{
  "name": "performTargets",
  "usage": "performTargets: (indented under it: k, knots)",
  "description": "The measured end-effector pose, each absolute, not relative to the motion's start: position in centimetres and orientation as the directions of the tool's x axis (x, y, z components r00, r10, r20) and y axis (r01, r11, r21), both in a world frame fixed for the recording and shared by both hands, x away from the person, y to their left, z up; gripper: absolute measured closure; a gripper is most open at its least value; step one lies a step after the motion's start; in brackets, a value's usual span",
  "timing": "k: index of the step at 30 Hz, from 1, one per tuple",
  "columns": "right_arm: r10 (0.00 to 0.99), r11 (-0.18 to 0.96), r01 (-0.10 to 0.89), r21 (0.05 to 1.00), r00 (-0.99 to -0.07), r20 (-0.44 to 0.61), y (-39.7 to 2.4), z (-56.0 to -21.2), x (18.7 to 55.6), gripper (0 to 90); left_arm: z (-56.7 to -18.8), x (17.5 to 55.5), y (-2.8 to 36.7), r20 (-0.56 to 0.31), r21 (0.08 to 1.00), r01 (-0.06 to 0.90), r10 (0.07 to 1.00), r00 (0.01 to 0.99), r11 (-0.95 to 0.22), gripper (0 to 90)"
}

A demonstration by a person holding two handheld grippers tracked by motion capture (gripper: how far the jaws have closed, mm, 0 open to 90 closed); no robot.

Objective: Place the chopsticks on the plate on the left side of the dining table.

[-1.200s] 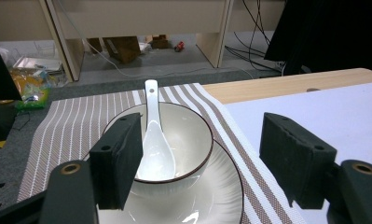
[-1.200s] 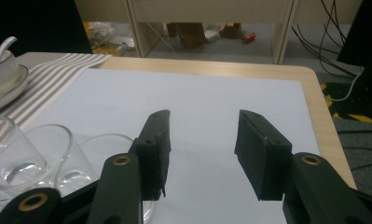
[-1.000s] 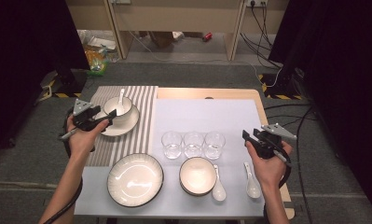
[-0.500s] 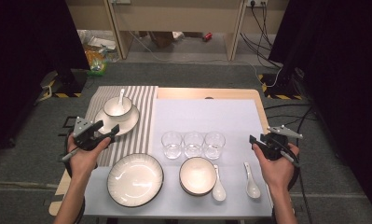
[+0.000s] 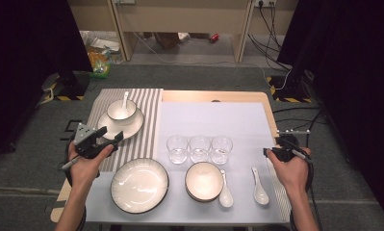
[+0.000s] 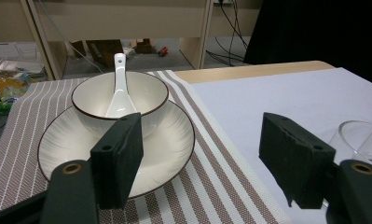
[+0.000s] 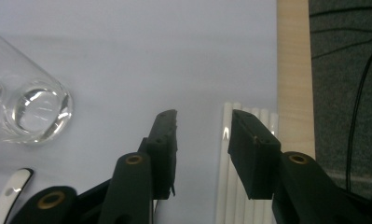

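The right gripper (image 7: 200,140) hovers over white chopsticks (image 7: 230,158) at the table's right edge; its jaws have just been closing but stand apart, one chopstick end showing between them, nothing gripped. The left gripper (image 6: 207,158) is released, near the bowl (image 6: 120,98) holding a spoon (image 6: 119,93) on a plate (image 6: 160,140). Three glasses (image 5: 199,148), three spoons, two bowls and two plates sit on a striped mat (image 5: 144,103) and pale sheet (image 5: 213,120); grey carpet, cables around.
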State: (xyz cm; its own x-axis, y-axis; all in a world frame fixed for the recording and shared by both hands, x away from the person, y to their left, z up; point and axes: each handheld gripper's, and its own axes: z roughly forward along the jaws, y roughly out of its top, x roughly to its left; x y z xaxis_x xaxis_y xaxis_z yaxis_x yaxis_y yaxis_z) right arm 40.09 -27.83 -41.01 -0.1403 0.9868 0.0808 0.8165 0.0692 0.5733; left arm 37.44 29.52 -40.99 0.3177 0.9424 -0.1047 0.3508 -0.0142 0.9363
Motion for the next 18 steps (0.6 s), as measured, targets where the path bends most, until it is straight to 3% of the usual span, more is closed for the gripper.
performTargets:
  k: [7,18]
  knots:
    - [0.990,0.071,0.897,0.436,-0.117,0.080,-28.4,-42.7,41.7,69.0,-41.0,37.3,29.5,-0.108,0.934,0.356,0.943,0.315,-0.012,29.8]
    - [0.993,0.056,0.938,0.341,-0.088,0.077,-28.7,-44.3,42.4,75.9,-41.0,37.3,29.4,-0.105,0.933,0.359,0.941,0.321,-0.018,29.7]
